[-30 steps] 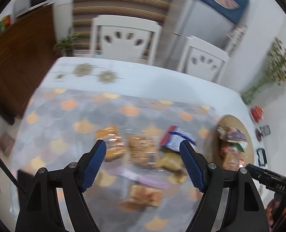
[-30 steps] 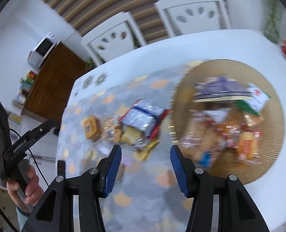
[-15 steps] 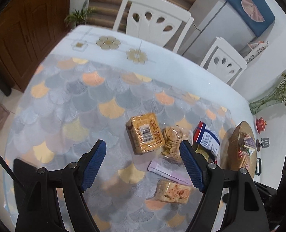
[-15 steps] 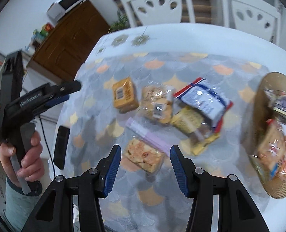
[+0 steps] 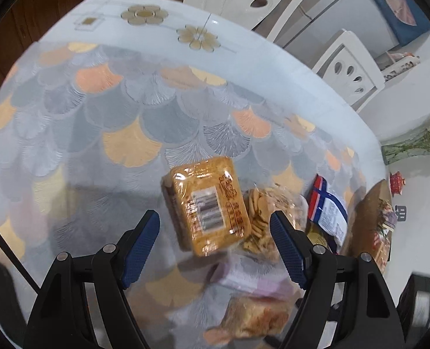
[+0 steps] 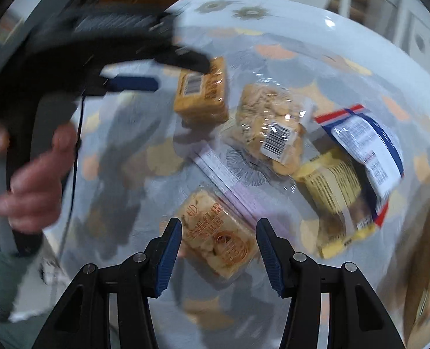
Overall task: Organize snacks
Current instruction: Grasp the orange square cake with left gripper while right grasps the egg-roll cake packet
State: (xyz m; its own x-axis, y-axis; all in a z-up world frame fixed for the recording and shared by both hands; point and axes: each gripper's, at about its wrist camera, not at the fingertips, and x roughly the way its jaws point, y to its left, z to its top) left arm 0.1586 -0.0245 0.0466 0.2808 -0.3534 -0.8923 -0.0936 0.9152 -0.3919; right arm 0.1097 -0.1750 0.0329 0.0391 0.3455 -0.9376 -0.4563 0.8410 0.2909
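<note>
My left gripper (image 5: 215, 247) hangs over the table with its jaws spread wide, gripping nothing. The orange biscuit pack (image 5: 207, 206) lies just ahead, between the blue pads and nearer the right one, apart from both. The clear bag of round crackers (image 5: 265, 218) sits beside that pad.

My right gripper (image 6: 219, 251) also stands wide apart and empty, tilted down over the rice cracker pack (image 6: 218, 238), which lies between its jaws. Ahead and left of them, my left hand (image 6: 33, 180) grips its handle, blurred. The blue-and-white packet (image 6: 366, 151) lies ahead to the right.
</note>
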